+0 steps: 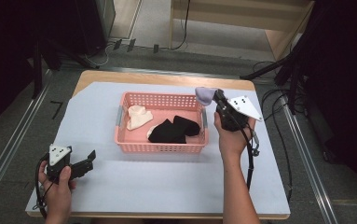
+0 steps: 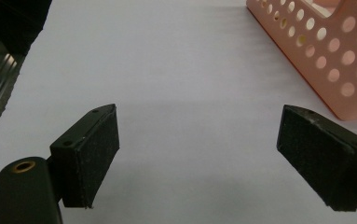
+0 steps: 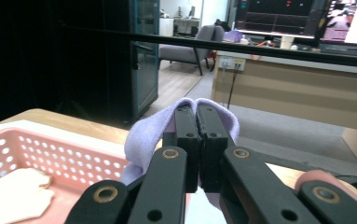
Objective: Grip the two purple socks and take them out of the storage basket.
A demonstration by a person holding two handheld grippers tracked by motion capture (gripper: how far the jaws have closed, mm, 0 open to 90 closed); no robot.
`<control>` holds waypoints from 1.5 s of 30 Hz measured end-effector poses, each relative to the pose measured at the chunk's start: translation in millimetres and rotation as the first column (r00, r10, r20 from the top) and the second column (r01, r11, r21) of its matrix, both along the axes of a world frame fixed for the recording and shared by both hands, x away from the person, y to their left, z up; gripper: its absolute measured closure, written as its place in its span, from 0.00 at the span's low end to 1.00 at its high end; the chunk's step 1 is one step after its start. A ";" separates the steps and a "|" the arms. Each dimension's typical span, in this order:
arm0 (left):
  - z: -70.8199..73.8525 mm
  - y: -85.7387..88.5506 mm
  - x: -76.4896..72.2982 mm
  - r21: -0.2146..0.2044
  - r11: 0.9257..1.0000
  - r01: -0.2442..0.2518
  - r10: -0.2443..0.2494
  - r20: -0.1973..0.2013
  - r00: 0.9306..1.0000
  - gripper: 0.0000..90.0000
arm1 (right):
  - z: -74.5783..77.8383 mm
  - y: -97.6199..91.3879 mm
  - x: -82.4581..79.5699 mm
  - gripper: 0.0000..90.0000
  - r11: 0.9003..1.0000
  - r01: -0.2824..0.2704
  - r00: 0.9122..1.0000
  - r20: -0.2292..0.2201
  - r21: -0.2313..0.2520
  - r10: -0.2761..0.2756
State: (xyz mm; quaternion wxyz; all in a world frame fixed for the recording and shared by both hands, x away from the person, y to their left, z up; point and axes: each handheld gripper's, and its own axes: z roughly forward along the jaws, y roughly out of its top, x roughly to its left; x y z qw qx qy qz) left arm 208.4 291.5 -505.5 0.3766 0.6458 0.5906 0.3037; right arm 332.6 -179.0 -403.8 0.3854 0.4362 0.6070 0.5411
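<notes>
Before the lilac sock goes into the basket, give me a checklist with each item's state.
1. Right gripper shut on the lilac sock: ok, the jaws pinch the fabric between them.
2. Sock lifted off the table: ok, it hangs at the basket's far right corner.
3. Room in the basket: ok, bare floor shows beside the white sock and black sock.
4. Left gripper out of the way: ok, open and apart from the basket, at its left front.
5. How much sock hangs below the jaws: cannot tell.
</notes>
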 end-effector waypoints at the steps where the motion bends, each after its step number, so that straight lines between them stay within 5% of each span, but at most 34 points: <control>1: 0.0 0.0 0.0 0.001 1.000 -0.001 0.001 0.000 1.000 0.15 | -0.5 -3.6 0.0 0.99 1.000 0.007 1.000 0.003 -0.003 -0.007; 11: 0.0 0.0 -0.1 0.001 1.000 -0.001 0.001 -0.002 1.000 0.15 | -11.3 -30.4 -1.7 0.99 0.997 0.078 0.997 -0.029 0.015 -0.077; 24: 0.0 -0.1 -0.2 0.000 1.000 0.000 0.000 -0.002 1.000 0.15 | -47.5 -58.2 -0.1 0.99 0.989 0.143 0.982 -0.128 0.022 -0.139; 30: 0.0 -0.1 -0.3 -0.002 1.000 0.000 0.000 -0.001 1.000 0.15 | -75.7 -70.4 -0.5 0.98 0.983 0.181 0.962 -0.210 0.013 -0.174; 32: 0.0 -0.1 -0.3 -0.002 1.000 0.000 0.000 0.000 1.000 0.15 | -78.6 -72.3 -1.8 0.93 0.983 0.180 0.960 -0.223 0.021 -0.171; 34: 0.2 -0.1 -0.4 0.000 1.000 0.000 0.000 -0.003 1.000 0.15 | -82.4 -75.9 -4.9 0.72 0.982 0.177 0.953 -0.262 0.069 -0.154; 35: 0.2 -0.2 -0.4 0.001 1.000 0.000 0.000 -0.003 1.000 0.15 | -82.1 -78.7 -10.0 0.56 0.970 0.197 0.938 -0.316 0.141 -0.145; 38: 0.2 -0.3 -0.5 0.006 1.000 -0.002 0.002 -0.002 1.000 0.15 | -80.7 -81.8 -17.1 0.52 0.972 0.185 0.943 -0.304 0.146 -0.134; 45: 0.3 -1.6 -0.7 0.016 1.000 -0.001 0.001 0.000 1.000 0.15 | -78.0 -96.2 -46.2 0.38 0.971 0.215 0.934 -0.313 0.106 -0.173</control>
